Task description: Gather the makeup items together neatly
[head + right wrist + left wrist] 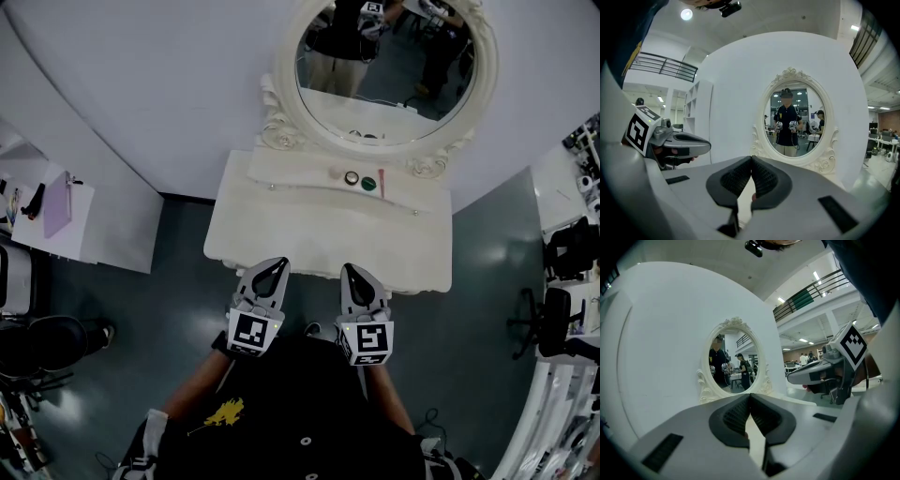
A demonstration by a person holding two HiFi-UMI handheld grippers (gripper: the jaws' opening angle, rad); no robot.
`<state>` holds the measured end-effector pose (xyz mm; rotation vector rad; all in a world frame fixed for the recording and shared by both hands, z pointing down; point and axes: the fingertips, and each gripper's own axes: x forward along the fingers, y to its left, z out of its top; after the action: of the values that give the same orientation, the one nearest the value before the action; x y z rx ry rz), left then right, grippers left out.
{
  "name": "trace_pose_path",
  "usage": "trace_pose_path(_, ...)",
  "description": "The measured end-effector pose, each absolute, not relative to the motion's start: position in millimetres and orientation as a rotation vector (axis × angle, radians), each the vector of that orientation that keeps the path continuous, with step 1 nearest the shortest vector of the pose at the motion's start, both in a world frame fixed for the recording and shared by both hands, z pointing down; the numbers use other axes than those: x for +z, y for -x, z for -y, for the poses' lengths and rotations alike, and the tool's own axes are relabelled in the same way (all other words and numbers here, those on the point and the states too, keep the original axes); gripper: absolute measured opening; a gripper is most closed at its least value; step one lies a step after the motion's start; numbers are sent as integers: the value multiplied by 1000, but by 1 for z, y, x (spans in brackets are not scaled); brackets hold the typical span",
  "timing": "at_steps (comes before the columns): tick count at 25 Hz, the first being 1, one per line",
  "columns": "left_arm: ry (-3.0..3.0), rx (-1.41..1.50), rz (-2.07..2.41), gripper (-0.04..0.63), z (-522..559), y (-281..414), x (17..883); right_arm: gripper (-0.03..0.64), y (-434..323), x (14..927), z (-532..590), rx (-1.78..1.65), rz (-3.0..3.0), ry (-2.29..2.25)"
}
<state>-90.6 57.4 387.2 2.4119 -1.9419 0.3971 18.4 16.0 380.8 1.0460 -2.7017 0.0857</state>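
A white vanity table with an oval mirror stands ahead of me. On its raised back shelf lie a small round jar, a green round item and a thin red stick, close together. My left gripper and right gripper hover side by side over the table's near edge, both shut and holding nothing. In the left gripper view the jaws meet below the mirror. In the right gripper view the jaws also meet, facing the mirror.
A curved white wall backs the vanity. A white side desk with a purple item stands at the left, black office chairs at the right, another dark chair at the lower left.
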Motion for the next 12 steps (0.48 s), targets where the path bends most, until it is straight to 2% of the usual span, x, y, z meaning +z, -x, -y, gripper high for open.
trace_pose_path(12, -2431, 380, 1934, 14, -62, 93, 386, 14, -16, 381, -23, 79, 2687, -1037)
